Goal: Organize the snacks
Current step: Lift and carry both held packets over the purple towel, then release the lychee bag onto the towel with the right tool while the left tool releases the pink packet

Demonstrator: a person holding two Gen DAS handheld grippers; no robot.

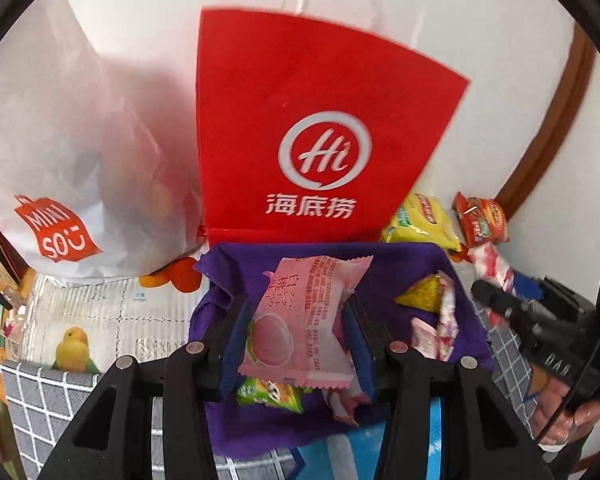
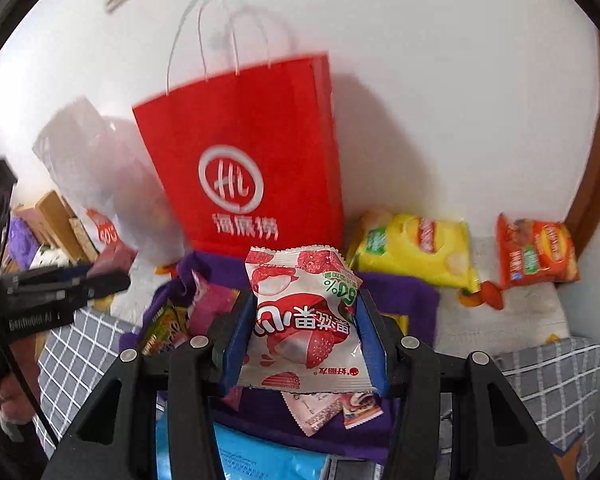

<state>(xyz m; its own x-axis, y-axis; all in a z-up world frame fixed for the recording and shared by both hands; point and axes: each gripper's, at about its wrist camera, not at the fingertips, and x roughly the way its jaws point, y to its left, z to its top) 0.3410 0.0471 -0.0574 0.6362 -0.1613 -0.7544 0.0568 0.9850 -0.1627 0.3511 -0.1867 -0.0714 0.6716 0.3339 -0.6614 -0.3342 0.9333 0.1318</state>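
Pink peach snack (image 1: 300, 316) pinched by left hand-held gripper (image 1: 296, 344); right hand-held gripper (image 2: 306, 340) clamps a seemingly lychee packet (image 2: 304, 324).

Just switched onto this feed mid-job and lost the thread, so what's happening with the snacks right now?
A person is working both handheld grippers at once. The left gripper is shut on a pink peach snack packet, and the right gripper is shut on a red-and-white snack packet. Both are held above a purple cloth that already has several small packets lying on it. A red paper bag stands just behind, with a yellow chip bag and an orange chip bag on the table to its right.
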